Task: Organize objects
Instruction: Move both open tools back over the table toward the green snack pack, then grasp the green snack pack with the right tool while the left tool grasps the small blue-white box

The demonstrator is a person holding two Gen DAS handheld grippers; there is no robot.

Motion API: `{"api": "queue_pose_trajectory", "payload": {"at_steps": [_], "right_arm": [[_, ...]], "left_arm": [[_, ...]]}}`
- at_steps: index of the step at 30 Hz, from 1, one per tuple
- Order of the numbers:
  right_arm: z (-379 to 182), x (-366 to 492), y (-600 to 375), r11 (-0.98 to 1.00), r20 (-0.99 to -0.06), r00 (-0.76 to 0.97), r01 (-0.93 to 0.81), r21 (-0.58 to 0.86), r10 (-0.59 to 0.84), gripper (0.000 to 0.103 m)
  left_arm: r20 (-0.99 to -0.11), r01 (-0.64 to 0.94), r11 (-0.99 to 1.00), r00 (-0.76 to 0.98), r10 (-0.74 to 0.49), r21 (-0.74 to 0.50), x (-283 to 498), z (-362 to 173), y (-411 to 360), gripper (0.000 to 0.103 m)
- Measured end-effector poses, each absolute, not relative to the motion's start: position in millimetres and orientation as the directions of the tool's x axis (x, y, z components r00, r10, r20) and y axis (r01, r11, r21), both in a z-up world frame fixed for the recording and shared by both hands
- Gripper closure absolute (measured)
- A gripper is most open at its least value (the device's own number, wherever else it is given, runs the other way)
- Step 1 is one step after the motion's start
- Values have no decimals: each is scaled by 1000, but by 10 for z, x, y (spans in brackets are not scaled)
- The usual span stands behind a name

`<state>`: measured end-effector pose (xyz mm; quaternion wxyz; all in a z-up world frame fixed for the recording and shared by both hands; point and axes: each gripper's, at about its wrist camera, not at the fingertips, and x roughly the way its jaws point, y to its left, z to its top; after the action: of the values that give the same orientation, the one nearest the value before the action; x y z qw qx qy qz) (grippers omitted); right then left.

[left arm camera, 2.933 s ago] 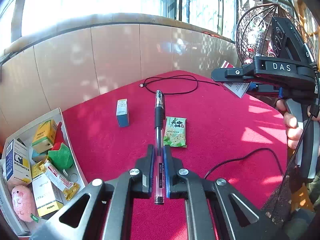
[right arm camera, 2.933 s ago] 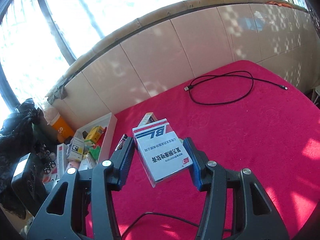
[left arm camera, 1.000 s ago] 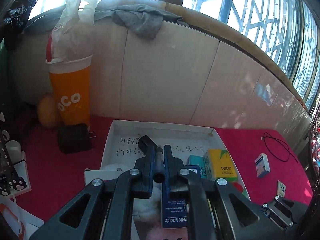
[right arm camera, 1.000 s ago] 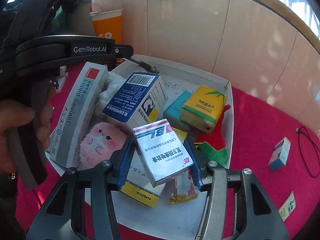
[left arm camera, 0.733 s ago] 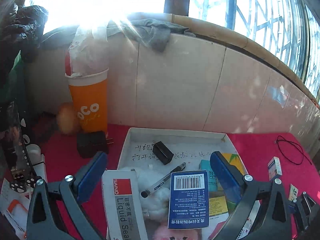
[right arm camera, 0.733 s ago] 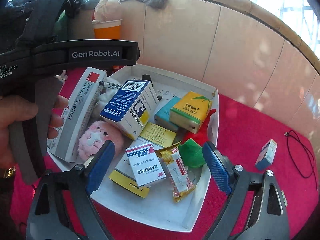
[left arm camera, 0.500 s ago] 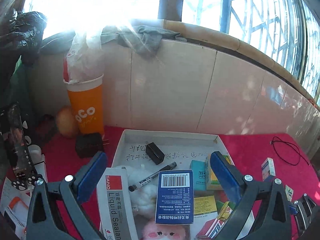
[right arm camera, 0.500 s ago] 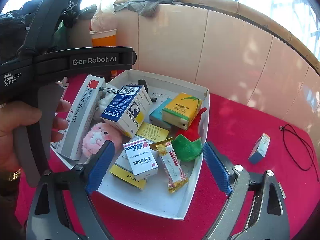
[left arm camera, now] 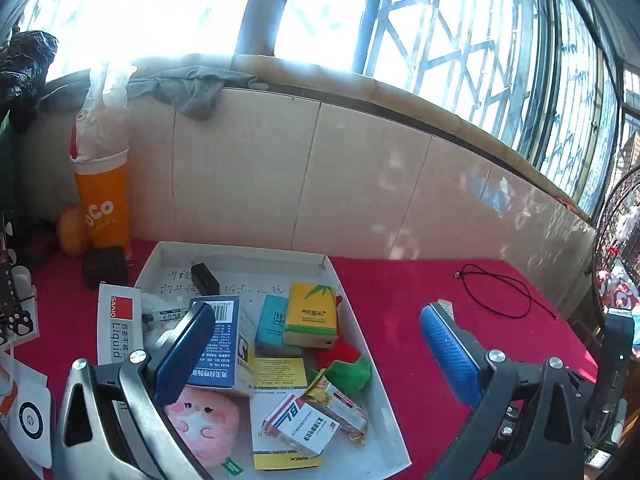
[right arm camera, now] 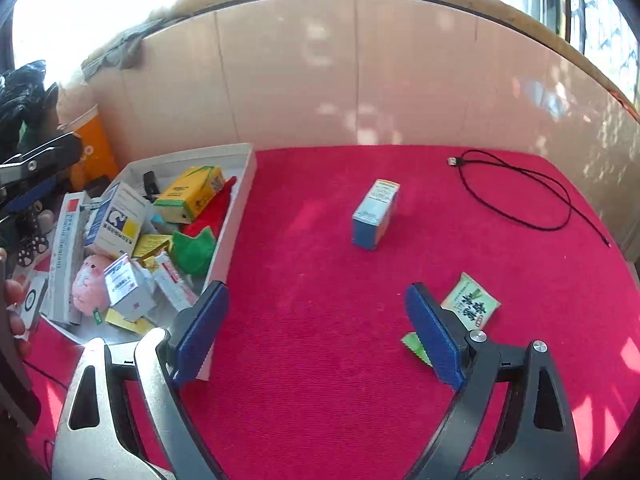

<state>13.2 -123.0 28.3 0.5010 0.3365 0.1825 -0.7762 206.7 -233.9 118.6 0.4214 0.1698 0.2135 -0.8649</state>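
- both loads have left our grippers since the earlier frames: the pen [left arm camera: 166, 315] and the white bl box [left arm camera: 301, 426] now lie in the white tray [left arm camera: 376, 364], and both sets of jaws have just been opening, with nothing between them.
- left wrist view: our left gripper [left arm camera: 316, 354] hangs over the tray, jaws spread wide and empty. we count one pen, one pink plush [left arm camera: 202, 414], one blue-and-white box [left arm camera: 224, 344], one yellow box [left arm camera: 311, 314], one teal box [left arm camera: 273, 320].
- right wrist view: our right gripper [right arm camera: 316, 334] faces the red cloth [right arm camera: 320, 380], jaws apart and empty. two things remain outside the tray: one small blue box [right arm camera: 375, 214], upright, and one green sachet [right arm camera: 472, 306], flat beside the right finger. one black cable [right arm camera: 516, 192] lies beyond.
- we judge the drop-off done; next calls for reaching one of those two and closing on it.
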Motion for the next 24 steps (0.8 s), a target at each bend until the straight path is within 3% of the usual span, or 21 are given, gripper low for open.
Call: {"api": "queue_pose_trajectory", "payload": {"at_steps": [5, 8, 15, 16, 18, 19, 20, 24], "right_arm": [[-101, -663, -977, -678, -817, -353, 732, 63, -456, 13], [-259, -849, -983, -707, -849, -301, 698, 115, -435, 13], [-358, -712, -1483, -675, -846, -365, 737, -8, -389, 13], [-352, -698, -1516, -669, -840, -369, 743, -9, -398, 16], [-320, -659, -1512, -649, -828, -370, 761, -10, -422, 35], [-302, -635, -1494, -629, -821, -364, 778, -9, -439, 58], [-290, -630, -1469, -613, -821, -350, 790, 1, -452, 66], [-278, -764, -1197, -585, -806, -264, 802, 121, -529, 67]], "left_arm": [[-518, 759, -609, -625, -583, -230, 1780, 963, -2132, 0], [-533, 750, -627, -627, -568, -212, 1682, 906, -2076, 0], [-539, 766, -605, -611, -580, -218, 1724, 878, -2101, 0], [-539, 768, -602, -609, -581, -220, 1733, 877, -2109, 0], [-542, 768, -603, -608, -580, -215, 1711, 881, -2114, 0], [-544, 765, -608, -609, -577, -212, 1678, 882, -2115, 0], [-547, 761, -615, -611, -572, -207, 1630, 882, -2115, 0], [-562, 723, -668, -631, -534, -177, 1283, 884, -2077, 0]]}}
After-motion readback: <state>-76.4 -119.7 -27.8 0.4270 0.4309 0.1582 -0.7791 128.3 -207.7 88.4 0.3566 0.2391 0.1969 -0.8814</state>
